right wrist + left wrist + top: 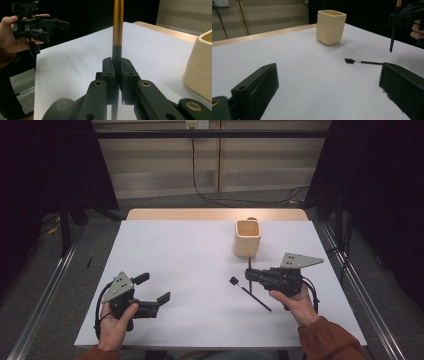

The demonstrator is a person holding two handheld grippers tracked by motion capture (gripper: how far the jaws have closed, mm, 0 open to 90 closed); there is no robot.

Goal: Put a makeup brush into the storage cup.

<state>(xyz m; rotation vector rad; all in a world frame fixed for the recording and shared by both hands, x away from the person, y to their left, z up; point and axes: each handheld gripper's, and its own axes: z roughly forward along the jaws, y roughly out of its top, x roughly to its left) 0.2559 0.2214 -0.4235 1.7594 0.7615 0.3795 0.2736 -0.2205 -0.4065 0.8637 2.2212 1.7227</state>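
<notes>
Your right hand-held gripper [117, 75] pinched an upright brush [117, 30] just beside the beige cup [247, 239], so lowering it in seemed next, while your left hand-held gripper [152, 290], jaws spread, faced the second brush [362, 62] lying ahead on the worktop [175, 260].

Two black jaws of the left gripper [327, 87] rise at seven and four o'clock, wide apart, with bare white table [312, 82] between them. A cream square-sided cup [330, 27] stands upright at twelve o'clock. A thin black brush [362, 61] lies flat at two o'clock. At the upper right, the right gripper [405, 16] clamps an orange-and-black pencil-like stick [393, 32] upright.
</notes>
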